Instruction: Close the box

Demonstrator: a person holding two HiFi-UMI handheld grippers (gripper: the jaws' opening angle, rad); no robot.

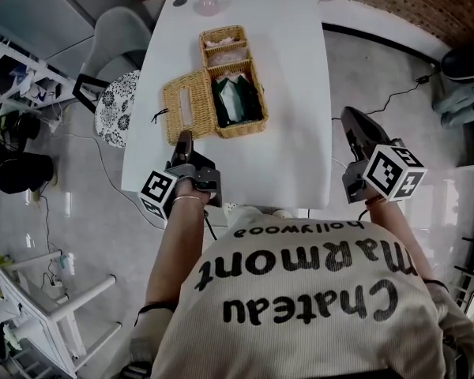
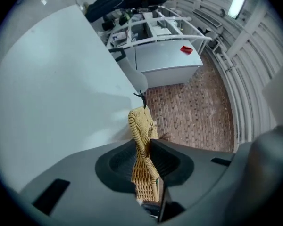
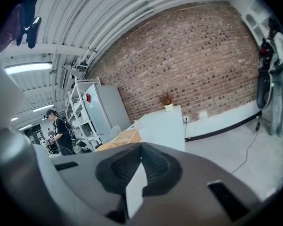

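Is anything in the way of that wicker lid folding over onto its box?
Nothing visible blocks it. The lid, gripped at its edge by the left gripper, is open beside the box; the dark green contents sit inside, apparently below the rim.

Table (image 1: 300, 69): one. Wicker: two pieces, one box (image 1: 241, 131) with one open lid (image 1: 188, 105), plus one small basket (image 1: 223, 36) behind it. Dark green items inside the box: maybe two, too bunched to count. One pink lump (image 1: 208, 5), one dark disc (image 1: 180, 1). One grey chair (image 1: 118, 34), one patterned cushion (image 1: 114, 109). Grippers: two, left gripper (image 1: 183, 140) and right gripper (image 1: 350, 118). One bystander (image 3: 60, 131) far off.
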